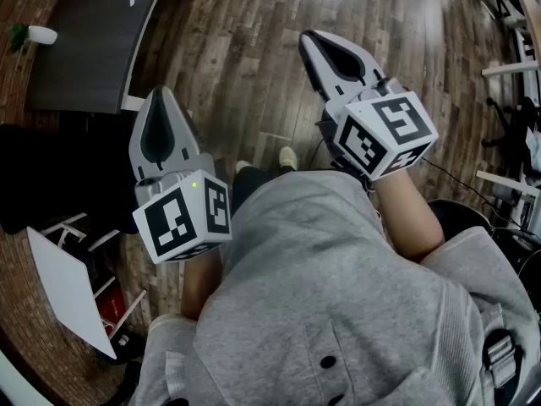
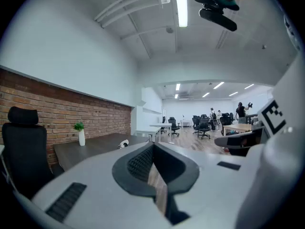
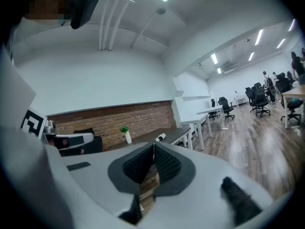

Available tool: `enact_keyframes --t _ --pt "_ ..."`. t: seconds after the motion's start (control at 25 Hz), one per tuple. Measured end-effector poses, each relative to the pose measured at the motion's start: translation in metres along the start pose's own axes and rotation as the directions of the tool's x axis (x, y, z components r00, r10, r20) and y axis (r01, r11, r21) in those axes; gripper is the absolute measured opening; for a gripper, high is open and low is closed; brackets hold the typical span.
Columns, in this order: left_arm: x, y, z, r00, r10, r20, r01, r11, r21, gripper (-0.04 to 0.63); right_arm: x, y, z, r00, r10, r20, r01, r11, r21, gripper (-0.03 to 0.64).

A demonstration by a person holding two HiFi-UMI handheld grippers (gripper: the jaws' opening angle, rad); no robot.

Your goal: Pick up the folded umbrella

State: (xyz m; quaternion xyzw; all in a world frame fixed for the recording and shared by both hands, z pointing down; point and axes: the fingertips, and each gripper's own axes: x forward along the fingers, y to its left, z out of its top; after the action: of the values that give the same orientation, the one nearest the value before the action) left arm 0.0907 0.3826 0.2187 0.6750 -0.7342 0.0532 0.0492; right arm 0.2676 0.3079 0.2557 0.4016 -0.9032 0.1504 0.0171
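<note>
My grey plastic left gripper (image 1: 159, 100) and right gripper (image 1: 311, 42) were closed tight and empty above open wooden plank floor (image 1: 254, 49). What seemed the small white folded umbrella (image 2: 123, 144) lay near the edge of the dark long table (image 1: 89, 49), well apart from both.

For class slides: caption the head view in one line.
Left gripper and right gripper, both shut and empty, above wooden floor.

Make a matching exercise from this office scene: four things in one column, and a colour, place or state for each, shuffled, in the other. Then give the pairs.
Column one
1 left gripper
2 plant
3 floor
4 wall

Column two
A red brick
B shut, nothing held
C wooden planks
D on the dark table

Pairs: 1-B, 2-D, 3-C, 4-A
</note>
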Motion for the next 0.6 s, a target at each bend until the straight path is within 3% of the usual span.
enact_keyframes --t 0.6 --pt "0.000 0.006 0.002 0.998 0.043 -0.048 -0.043 0.999 -0.009 0.012 0.015 0.013 0.003 0.998 0.063 -0.022 -0.064 0.997 -0.042 0.025"
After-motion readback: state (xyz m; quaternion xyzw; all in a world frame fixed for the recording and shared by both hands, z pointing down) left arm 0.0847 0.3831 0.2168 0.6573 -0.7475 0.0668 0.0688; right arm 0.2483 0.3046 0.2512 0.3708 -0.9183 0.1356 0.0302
